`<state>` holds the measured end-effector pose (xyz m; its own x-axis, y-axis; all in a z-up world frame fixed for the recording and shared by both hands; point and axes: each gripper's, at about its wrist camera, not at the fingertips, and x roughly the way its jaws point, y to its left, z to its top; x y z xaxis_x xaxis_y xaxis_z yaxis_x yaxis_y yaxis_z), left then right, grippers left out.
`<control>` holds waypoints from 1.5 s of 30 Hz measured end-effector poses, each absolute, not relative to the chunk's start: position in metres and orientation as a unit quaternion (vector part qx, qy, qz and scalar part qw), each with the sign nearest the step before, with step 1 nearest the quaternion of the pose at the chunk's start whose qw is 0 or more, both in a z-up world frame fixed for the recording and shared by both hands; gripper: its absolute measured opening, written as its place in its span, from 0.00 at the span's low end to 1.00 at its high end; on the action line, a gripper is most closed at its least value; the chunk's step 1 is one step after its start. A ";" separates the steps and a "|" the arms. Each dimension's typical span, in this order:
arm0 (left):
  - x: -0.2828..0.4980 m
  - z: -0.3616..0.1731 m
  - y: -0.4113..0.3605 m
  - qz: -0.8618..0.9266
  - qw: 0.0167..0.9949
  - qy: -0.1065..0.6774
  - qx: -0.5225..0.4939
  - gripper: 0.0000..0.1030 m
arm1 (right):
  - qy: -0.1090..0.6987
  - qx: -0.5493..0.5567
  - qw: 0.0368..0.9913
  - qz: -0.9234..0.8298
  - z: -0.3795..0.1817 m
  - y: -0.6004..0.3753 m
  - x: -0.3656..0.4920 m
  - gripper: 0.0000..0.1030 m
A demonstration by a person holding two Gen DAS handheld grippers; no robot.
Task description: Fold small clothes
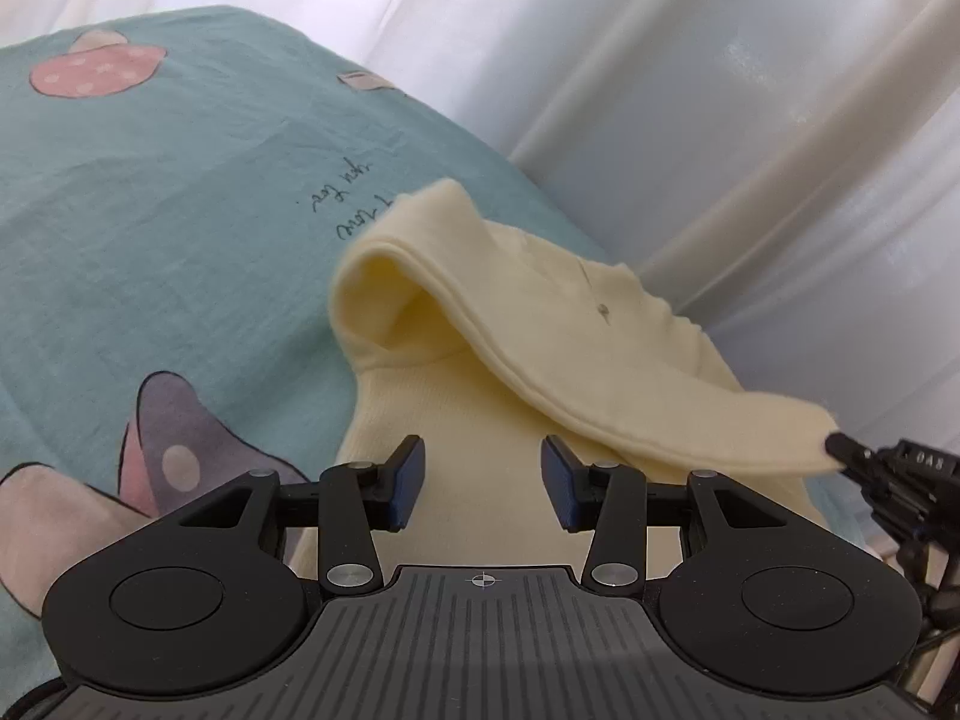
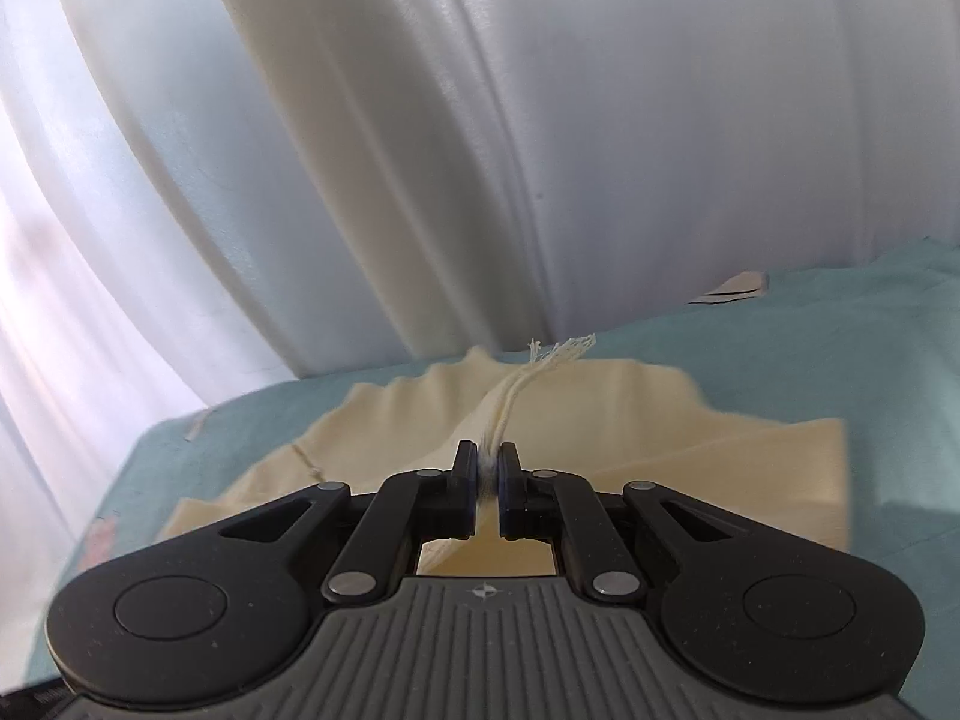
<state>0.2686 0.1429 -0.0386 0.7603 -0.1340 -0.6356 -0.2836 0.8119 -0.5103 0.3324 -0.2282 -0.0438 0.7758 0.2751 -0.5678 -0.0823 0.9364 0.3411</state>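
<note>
The right gripper (image 2: pixel 487 468) was clamped on a bunched edge of the pale yellow garment (image 2: pixel 372 438), its jaws nearly together with a thin ridge of cloth pinched between the pads; that ridge ran on toward twelve o'clock and ended in a small frayed tuft (image 2: pixel 564 351). In the left wrist view the same gripper (image 1: pixel 837 443) entered from four o'clock, holding the lifted hem (image 1: pixel 600 396) so that it arched as a loose flap over the rest of the garment. The left gripper (image 1: pixel 483 483) stood released, its blue pads (image 1: pixel 408 480) apart above the flat lower layer of yellow cloth, with nothing gripped between them; whether the pads touched that layer could not be told. The garment lay on a teal bedsheet (image 1: pixel 180 240) printed with pink mushrooms (image 1: pixel 96 69) at eleven o'clock and a line of handwriting (image 1: pixel 348 204) just beyond the cloth's far fold. Past the sheet's edge, from twelve to three o'clock, hung a white curtain (image 1: pixel 720 90) in soft vertical folds.
</note>
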 end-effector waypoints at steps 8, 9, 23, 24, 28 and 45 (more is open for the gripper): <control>0.287 -0.035 0.145 0.045 0.886 0.347 -0.304 0.46 | 0.389 0.280 0.873 0.091 -0.086 -0.281 0.342 0.22; 0.290 -0.035 0.143 0.044 0.887 0.350 -0.299 0.46 | 0.391 0.289 0.869 0.090 -0.089 -0.278 0.346 0.23; 0.296 -0.010 0.138 0.049 0.896 0.355 -0.261 0.46 | 0.340 0.092 0.936 -0.007 -0.066 -0.269 0.325 0.12; 0.298 -0.009 0.137 0.047 0.898 0.353 -0.258 0.46 | 0.335 0.081 0.938 -0.035 -0.064 -0.270 0.322 0.18; 0.311 -0.012 0.124 0.026 0.898 0.367 -0.240 0.46 | 0.330 0.143 0.933 0.007 -0.056 -0.278 0.312 0.32; 0.360 -0.040 0.072 -0.033 0.906 0.382 -0.180 0.33 | 0.372 0.060 0.926 0.008 -0.084 -0.254 0.359 0.19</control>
